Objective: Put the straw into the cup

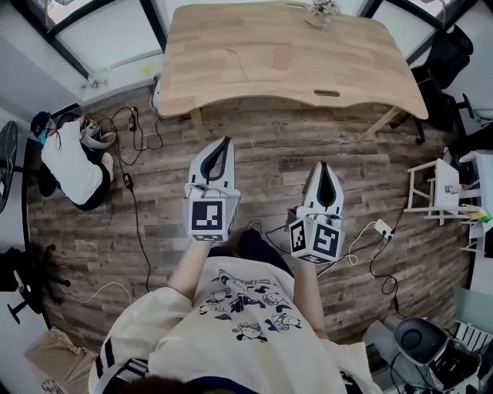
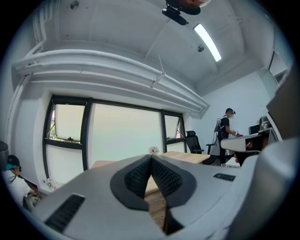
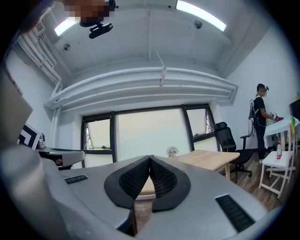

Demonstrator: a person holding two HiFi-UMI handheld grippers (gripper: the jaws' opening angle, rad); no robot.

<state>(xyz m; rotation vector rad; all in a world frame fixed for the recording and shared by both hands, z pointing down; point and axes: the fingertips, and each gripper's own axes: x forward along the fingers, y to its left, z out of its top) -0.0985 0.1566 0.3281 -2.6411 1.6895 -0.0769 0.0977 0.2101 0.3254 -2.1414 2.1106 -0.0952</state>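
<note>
Before table (image 1: 293, 54), grippers (image 1: 226, 141) (image 1: 322, 165) (jaws together)

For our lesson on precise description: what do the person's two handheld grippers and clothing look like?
Both the left gripper and right gripper are pale grey tapering plastic shells with black textured pads. Each carries a cube of black-and-white square markers. The person wears a cream short-sleeved T-shirt with dark blue cartoon prints.

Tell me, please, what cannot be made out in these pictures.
- Table: far edge cut off at the head view's top; no straw or cup shows.
- Flowers: cut there too; too small in both gripper views.
- Tabletop in the gripper views: mostly hidden behind the shut left gripper and right gripper.
</note>
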